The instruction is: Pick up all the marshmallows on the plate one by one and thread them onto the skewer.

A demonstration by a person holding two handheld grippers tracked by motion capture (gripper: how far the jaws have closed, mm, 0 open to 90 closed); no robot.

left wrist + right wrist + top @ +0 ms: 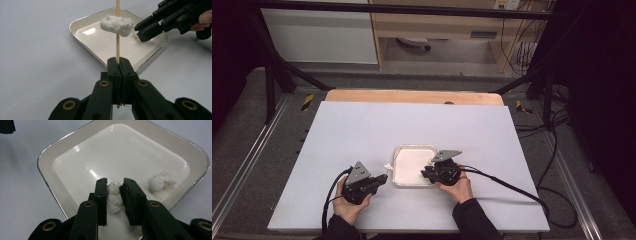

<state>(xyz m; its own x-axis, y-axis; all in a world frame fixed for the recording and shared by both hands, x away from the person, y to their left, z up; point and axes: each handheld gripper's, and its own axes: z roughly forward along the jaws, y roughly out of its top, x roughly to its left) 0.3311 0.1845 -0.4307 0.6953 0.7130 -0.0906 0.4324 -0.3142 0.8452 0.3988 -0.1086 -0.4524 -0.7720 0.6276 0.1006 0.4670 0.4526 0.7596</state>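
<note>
One cotton wad [117, 24] sat skewered on the stick [117, 37], left gripper [120, 67] clenched on it. Right gripper [115, 192] was grasping a second wad [113, 196] in the tray [75, 140]; a third [160, 181] lay left of center, waiting.

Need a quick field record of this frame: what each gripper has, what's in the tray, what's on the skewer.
surface: white table top
tray: cream square tray, shiny rim, on the table
left gripper: shut on a thin wooden skewer, held over the tray's edge
on skewer: one white cotton wad threaded on it
right gripper: jaws down in the tray, either side of a cotton piece, pads at its sides
loose in tray: another cotton piece near a corner
</note>
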